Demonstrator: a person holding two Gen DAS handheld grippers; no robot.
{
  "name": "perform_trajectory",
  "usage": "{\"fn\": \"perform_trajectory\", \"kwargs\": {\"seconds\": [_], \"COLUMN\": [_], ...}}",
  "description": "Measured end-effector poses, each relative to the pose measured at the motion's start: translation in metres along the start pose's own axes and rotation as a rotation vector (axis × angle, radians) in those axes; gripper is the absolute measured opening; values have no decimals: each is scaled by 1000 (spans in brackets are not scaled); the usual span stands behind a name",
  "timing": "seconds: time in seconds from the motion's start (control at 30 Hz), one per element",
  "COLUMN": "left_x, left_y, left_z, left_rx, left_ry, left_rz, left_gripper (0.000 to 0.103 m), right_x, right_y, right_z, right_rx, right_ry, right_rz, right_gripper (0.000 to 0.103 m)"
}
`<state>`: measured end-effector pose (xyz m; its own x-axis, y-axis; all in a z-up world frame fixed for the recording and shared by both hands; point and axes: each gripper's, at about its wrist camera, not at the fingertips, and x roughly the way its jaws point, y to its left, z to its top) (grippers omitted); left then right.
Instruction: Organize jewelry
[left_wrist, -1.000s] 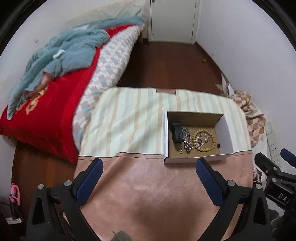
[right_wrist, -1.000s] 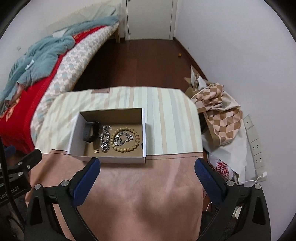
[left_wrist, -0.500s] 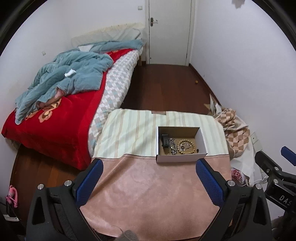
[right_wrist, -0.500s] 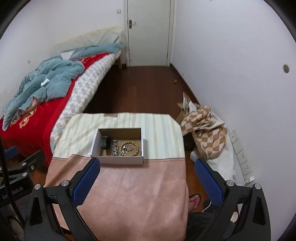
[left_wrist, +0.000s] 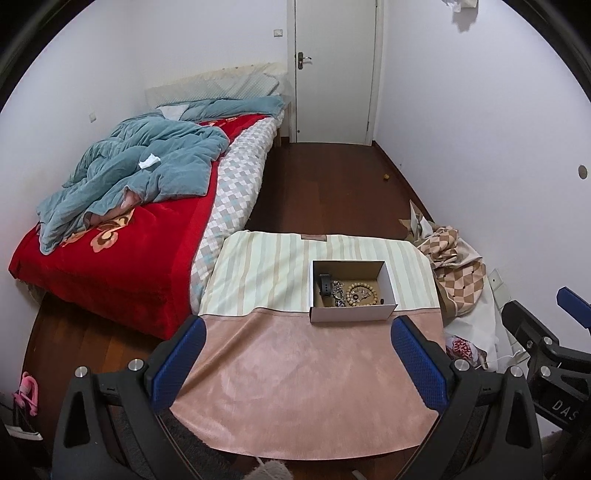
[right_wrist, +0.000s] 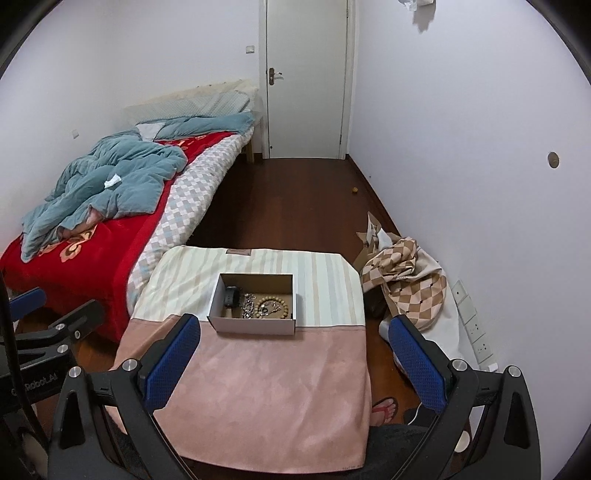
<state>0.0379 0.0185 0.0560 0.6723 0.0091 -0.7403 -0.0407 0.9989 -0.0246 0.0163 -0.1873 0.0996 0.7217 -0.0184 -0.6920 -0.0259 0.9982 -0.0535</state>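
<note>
A small white cardboard box (left_wrist: 352, 312) stands on a table covered with a pink and striped cloth (left_wrist: 295, 376). In the box lie a black watch (left_wrist: 325, 285), a silver chain (left_wrist: 338, 293) and a wooden bead bracelet (left_wrist: 362, 294). The box also shows in the right wrist view (right_wrist: 255, 325), with the bracelet (right_wrist: 272, 307) and watch (right_wrist: 231, 296) in it. My left gripper (left_wrist: 295, 362) is open and empty, high above the near pink part of the table. My right gripper (right_wrist: 293, 360) is open and empty, also raised well back from the box.
A bed (left_wrist: 122, 236) with a red blanket and a blue quilt stands left of the table. A checked cloth heap (left_wrist: 452, 266) lies on the floor at the right by the wall. A white door (left_wrist: 334, 74) is at the far end. My foot in a sandal (right_wrist: 384, 408) shows below the table.
Both grippers have pulled up and back from the box, which now looks much smaller and farther. The jewelry in the box has not moved. Both grippers stay open.
</note>
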Motion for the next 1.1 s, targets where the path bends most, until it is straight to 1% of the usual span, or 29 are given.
{"fn": "perform_trajectory", "kwargs": {"seconds": [0.13,0.27,0.43,0.5,0.63,0.73,0.87,0.93,1.1], "left_x": [5,14,30,39,59,71,85,90,101], "left_y": [-2,-4,-4,-6,-11,-12,-13,-14,-14], "left_z": [6,18,28,31,38,40,39,39,37], "left_rx": [-7,-22,-36,-36,-19,-24,-26,-24,-20], "left_ry": [16,9,29,40,58,77,97,108,133], "left_rz": [12,35,55,50,62,54,69,77,87], "left_gripper": [102,102,102,102,102,102,102,102,102], "right_x": [2,14,42,54,79,98,117,125,136], "right_y": [-2,-4,-5,-5,-4,-4,-6,-8,-8], "right_z": [5,15,27,30,34,36,37,36,33], "right_rx": [7,14,17,19,9,1,-1,4,1], "right_ry": [13,28,53,70,100,127,158,173,201], "right_rz": [3,-6,-18,-20,-39,-54,-69,-55,-53], "right_gripper": [103,103,103,103,103,103,103,103,103]}}
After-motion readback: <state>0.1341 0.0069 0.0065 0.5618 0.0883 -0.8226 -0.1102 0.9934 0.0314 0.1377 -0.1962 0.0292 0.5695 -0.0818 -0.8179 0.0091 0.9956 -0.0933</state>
